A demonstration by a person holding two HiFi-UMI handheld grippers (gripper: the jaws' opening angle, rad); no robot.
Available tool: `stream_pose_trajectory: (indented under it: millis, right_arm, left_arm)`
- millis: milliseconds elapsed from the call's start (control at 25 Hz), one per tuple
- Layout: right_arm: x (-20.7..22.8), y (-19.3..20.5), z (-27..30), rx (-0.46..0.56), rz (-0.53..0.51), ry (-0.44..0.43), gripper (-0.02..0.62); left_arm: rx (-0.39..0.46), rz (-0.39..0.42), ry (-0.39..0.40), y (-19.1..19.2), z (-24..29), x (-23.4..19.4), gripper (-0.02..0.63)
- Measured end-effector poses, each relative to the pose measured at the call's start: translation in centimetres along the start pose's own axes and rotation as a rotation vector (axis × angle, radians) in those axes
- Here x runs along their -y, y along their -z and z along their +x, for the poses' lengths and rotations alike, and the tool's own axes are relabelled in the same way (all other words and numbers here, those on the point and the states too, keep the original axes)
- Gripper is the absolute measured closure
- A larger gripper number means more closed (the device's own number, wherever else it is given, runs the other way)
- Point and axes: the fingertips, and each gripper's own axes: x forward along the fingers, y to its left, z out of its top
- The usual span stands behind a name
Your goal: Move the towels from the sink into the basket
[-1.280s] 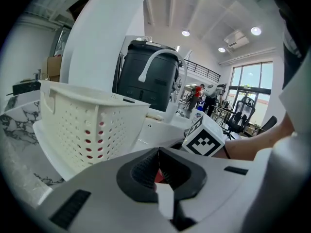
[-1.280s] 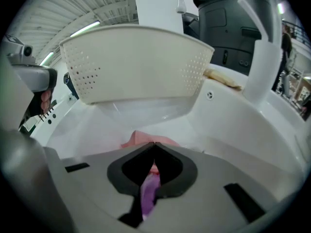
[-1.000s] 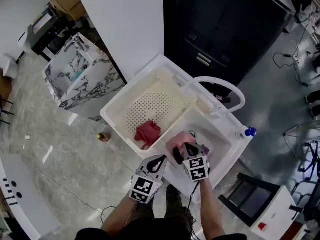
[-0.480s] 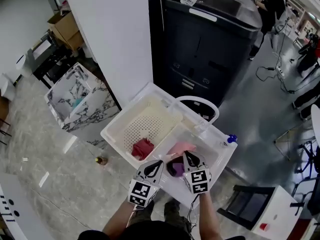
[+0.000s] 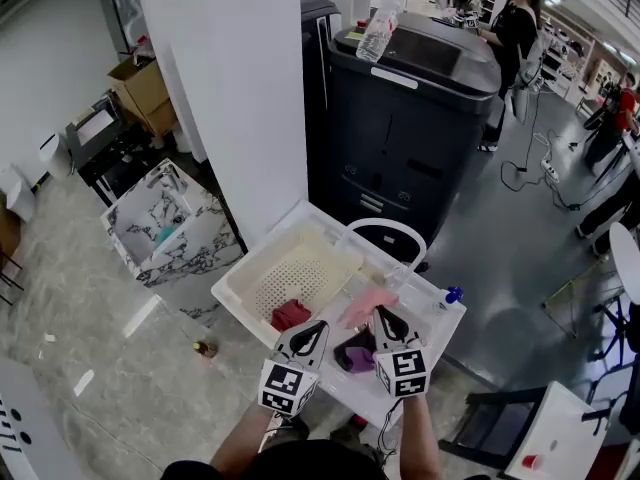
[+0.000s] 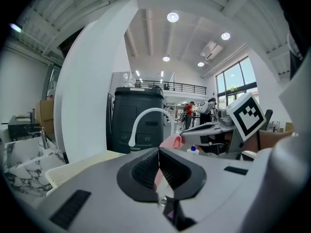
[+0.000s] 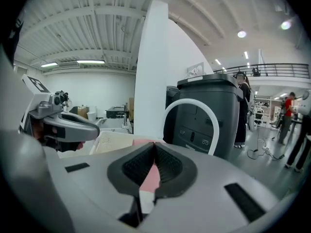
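Your right gripper (image 5: 379, 314) has its jaws pressed together on a fold of the pink towel (image 5: 366, 304), which hangs above the sink (image 5: 441, 317), just right of the basket (image 5: 252, 266). Your left gripper (image 5: 321, 326) also has its jaws together. Nothing seems caught in them, and pink shows only through the slit. Carry the towel left with its trailing edge clear of the rim. Release it over the bare perforated floor, beyond the red towel (image 5: 291, 314). Mind the faucet (image 5: 385, 230) arching at the far side. The purple towel (image 5: 355, 354) lies at the sink's near side.
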Motion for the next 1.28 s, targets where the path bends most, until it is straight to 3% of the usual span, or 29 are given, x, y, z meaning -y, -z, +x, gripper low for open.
stream_pose_trajectory:
  millis: [480, 1000, 1280]
  right_arm:
    - [-2.2, -5.4, 1.7, 0.127, 0.000, -0.061, 0.561]
    - [-8.1, -8.0, 6.6, 0.160, -0.019, -0.201, 0.561]
    - [-11.7, -6.5, 9.5, 0.116, -0.015, -0.262, 0.561]
  left_arm:
    - [0.057, 0.004, -0.125, -2.0, -3.2, -3.7, 0.598]
    - [0.057, -0.040, -0.286, -0.6, -8.3, -8.4, 0.598]
    - [0.043, -0.078, -0.346, 0.8, -10.3, -10.8, 0.598]
